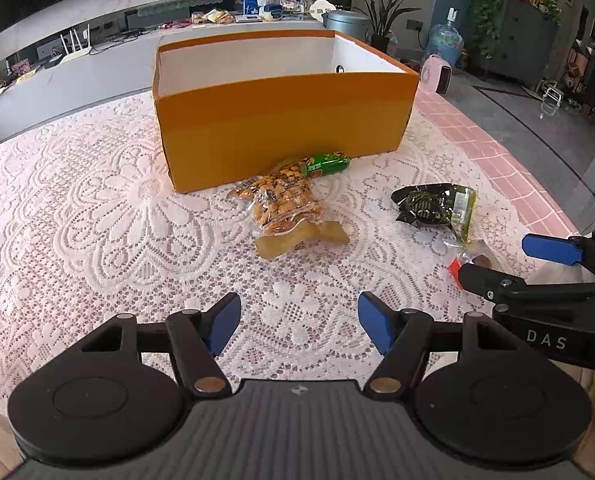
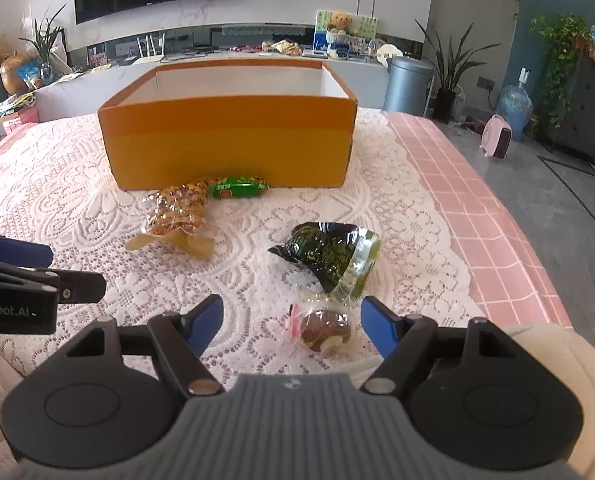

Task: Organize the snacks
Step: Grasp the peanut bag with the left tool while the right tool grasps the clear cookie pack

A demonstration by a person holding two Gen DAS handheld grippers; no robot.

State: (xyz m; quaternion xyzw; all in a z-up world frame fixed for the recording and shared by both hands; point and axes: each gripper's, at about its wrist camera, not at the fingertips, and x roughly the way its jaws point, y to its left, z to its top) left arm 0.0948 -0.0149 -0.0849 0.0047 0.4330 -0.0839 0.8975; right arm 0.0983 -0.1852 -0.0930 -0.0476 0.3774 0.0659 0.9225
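Snacks lie loose on the desk (image 2: 437, 184) ahead of my two open, empty claws, with the brown wrapped candy (image 2: 324, 330) right between my right claw (image 2: 291, 330) fingers, probably so I can grab it for the orange box (image 2: 229, 152) beyond.

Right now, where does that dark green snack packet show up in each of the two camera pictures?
Left wrist view: the dark green packet lies on the lace cloth at right of centre, beyond the right tongs.
Right wrist view: the packet lies just right of centre, ahead of the tongs.
Shared landmark: the orange box stands behind it in both.
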